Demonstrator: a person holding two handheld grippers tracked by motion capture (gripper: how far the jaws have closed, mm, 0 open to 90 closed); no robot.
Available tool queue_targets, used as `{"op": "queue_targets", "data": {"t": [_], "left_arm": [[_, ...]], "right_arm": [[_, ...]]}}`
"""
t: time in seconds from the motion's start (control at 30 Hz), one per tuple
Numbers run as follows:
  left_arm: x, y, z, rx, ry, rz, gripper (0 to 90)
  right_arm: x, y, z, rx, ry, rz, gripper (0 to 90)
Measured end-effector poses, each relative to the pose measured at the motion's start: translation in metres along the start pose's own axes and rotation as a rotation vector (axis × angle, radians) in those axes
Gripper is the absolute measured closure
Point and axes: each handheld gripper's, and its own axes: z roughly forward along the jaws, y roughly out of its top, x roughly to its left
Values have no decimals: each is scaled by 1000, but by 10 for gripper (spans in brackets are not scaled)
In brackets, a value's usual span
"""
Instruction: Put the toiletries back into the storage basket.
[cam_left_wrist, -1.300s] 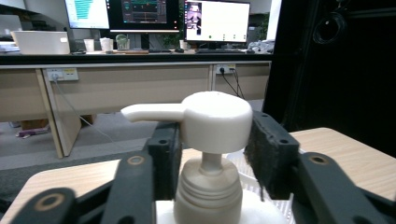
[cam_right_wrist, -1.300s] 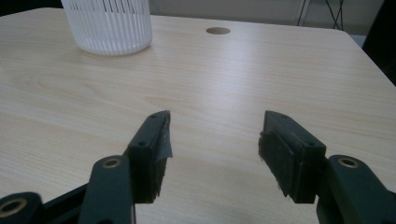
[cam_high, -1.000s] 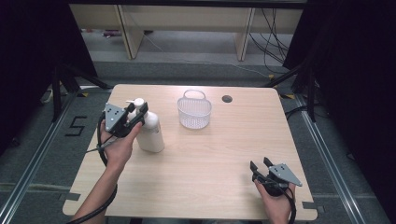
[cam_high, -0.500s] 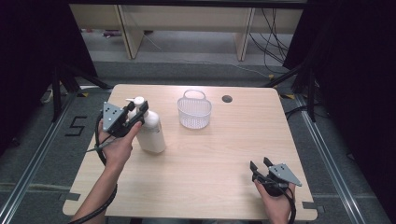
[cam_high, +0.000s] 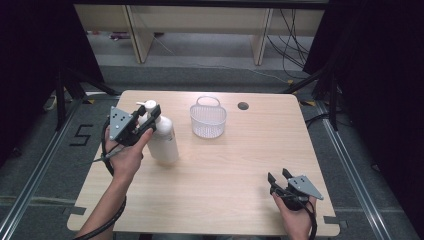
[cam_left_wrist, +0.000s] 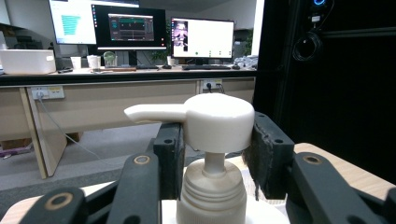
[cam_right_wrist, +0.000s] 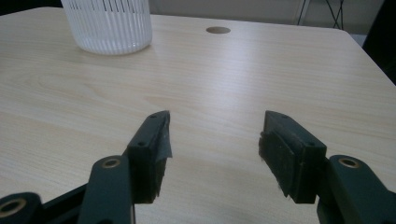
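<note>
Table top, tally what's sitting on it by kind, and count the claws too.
Pump bottle: 1
White slatted basket: 1
Claws: 2, the left claw closed on the pump bottle's head, the right claw open above the table
Total: 4

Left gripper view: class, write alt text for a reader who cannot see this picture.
A white pump bottle stands between the left gripper's two black fingers, which flank its pump head; whether they press on it is unclear. The nozzle points left. Behind are a long desk with monitors and a white box.
</note>
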Motion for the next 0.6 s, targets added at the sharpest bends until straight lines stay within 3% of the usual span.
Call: {"op": "queue_targets", "data": {"t": [0.1,0.17,0.6], "left_arm": [[-2,1,1,-9,-4,-1,592],[-2,2,2,-9,-5,-2,592],[-7,6,7,-22,-6,4,592]], "right_arm": [[-1,0,0,-9,-9,-10,429],[1,0,0,0,-12,19,429],[2,0,-1,-2,-14,28,427]]}}
